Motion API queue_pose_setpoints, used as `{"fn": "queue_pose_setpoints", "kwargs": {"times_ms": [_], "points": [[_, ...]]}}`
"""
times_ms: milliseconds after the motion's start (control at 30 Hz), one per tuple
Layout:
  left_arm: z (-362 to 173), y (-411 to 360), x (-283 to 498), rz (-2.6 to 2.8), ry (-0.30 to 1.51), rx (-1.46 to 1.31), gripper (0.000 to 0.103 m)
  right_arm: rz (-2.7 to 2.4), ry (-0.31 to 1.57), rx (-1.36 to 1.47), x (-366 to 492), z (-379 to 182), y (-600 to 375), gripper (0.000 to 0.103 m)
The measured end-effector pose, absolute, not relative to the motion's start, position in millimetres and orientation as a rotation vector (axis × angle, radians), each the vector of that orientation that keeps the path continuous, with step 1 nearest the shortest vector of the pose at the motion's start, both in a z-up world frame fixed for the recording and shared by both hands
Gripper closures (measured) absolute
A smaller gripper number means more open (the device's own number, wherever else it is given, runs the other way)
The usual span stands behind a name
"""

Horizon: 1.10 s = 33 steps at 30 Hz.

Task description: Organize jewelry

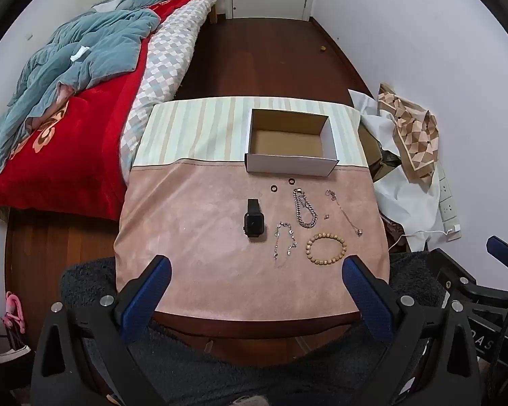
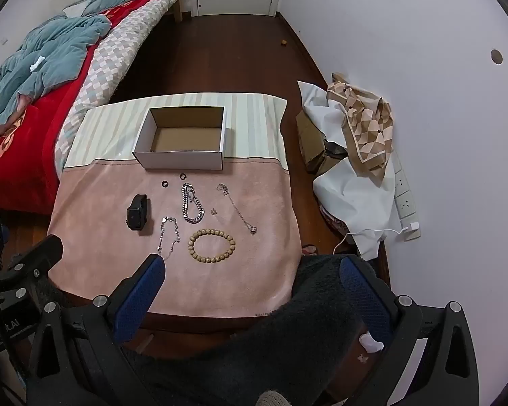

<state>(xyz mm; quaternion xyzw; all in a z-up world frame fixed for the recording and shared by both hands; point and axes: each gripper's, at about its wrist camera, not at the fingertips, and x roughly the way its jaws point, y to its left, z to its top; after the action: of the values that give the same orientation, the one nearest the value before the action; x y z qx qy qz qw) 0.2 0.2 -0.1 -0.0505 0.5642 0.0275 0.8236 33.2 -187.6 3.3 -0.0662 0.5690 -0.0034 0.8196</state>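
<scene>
Left wrist view: the open white cardboard box (image 1: 291,145) with a bare brown floor stands at the far part of the surface (image 1: 186,237), which is draped in pink cloth with a striped band under the box. Just in front of the box lie two small dark rings (image 1: 282,184). Nearer than these, from the box's left side rightward, lie a black square-faced smartwatch (image 1: 253,218), a thin silver link bracelet (image 1: 284,240), a heavy silver curb chain (image 1: 304,208), a round wooden bead bracelet (image 1: 326,248) and a fine silver pendant chain (image 1: 345,213). A tiny piece beside the curb chain is too small to identify. The left tool (image 1: 255,264) hangs above the surface's near edge, its blue-padded jaws spread wide with nothing between them. Part of the other tool is cut off at the right edge.

Right wrist view: the same box (image 2: 183,142) sits far, with the jewelry in front of it. The right tool (image 2: 252,265) is spread wide and empty; its left finger (image 2: 142,291) overlaps the end of the thin silver link bracelet (image 2: 169,233) in the picture, contact unclear. Dark fuzzy fabric (image 2: 315,297) hides the surface's near right corner.
</scene>
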Motion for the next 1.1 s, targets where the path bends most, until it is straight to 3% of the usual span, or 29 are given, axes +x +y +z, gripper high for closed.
{"fn": "queue_pose_setpoints", "kwargs": {"times_ms": [1100], "points": [[-4.8, -4.4, -5.1, 0.055, 1.207, -0.11, 0.0, -0.019, 1.195, -0.144, 28.4, 11.9, -194.2, 0.0]]}}
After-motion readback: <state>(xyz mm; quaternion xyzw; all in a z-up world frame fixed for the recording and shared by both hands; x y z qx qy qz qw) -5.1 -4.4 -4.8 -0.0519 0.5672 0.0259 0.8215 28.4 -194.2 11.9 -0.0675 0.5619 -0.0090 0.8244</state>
